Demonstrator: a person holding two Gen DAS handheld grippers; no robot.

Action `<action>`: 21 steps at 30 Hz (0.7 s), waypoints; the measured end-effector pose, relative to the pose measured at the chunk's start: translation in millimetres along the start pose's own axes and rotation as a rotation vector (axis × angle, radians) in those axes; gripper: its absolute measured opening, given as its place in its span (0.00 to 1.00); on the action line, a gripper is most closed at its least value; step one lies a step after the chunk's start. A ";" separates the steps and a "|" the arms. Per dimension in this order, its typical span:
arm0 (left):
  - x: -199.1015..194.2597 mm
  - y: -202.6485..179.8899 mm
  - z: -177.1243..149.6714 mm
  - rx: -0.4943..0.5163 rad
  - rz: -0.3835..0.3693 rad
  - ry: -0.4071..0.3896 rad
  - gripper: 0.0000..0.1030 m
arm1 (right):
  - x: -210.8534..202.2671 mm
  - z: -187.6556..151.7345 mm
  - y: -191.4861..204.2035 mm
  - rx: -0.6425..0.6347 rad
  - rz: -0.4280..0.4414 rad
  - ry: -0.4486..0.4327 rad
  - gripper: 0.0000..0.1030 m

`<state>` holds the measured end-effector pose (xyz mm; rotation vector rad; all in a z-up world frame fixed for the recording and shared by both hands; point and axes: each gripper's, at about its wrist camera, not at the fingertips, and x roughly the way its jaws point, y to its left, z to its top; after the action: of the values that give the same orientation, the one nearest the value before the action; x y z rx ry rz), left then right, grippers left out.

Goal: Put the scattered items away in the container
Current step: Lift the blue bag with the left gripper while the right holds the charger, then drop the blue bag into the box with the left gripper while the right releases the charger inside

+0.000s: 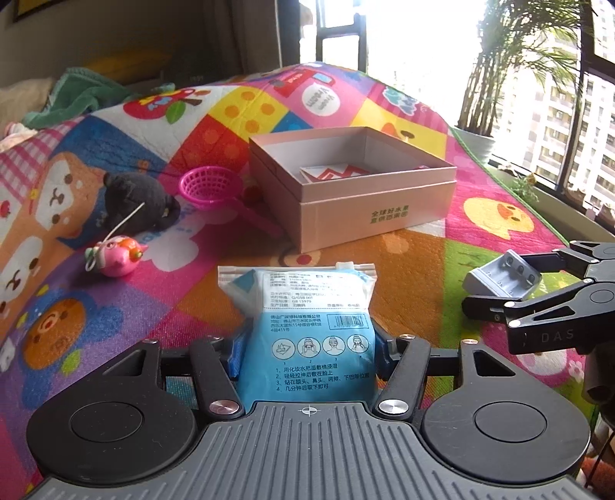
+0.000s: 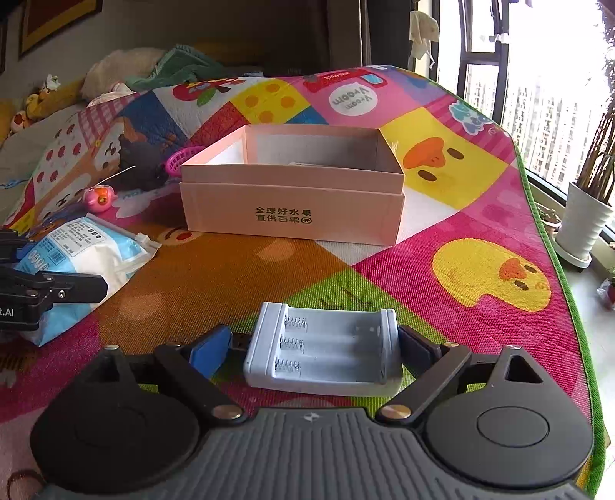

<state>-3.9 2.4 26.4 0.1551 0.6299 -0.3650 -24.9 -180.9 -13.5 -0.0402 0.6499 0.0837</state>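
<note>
A bright patchwork play mat (image 2: 442, 230) with ducks and bears covers the surface. On the right, tall dark-framed windows (image 2: 538, 96) let in strong daylight, with apartment towers (image 1: 569, 115) outside. A potted plant (image 2: 588, 200) in a white pot stands by the glass. The far wall (image 1: 153, 34) is dim, with green cloth (image 1: 84, 96) heaped far left.

We hold the left hand-held gripper (image 1: 305, 346) low and level, its blue pads (image 1: 235, 355) pressed against a packet's sides. Our right hand-held gripper (image 2: 313, 346) sits alongside, jaws spread wide, neither pad (image 2: 205, 352) visibly clamping.
</note>
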 end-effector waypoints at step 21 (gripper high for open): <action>-7.5 -2.4 110.4 0.018 -0.113 -0.206 0.62 | -66.6 13.8 14.9 -0.015 -0.020 -0.209 0.89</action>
<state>49.9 -25.4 119.1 0.0972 0.4328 -0.4891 -70.7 -169.5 37.7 -0.0518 0.4398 0.0726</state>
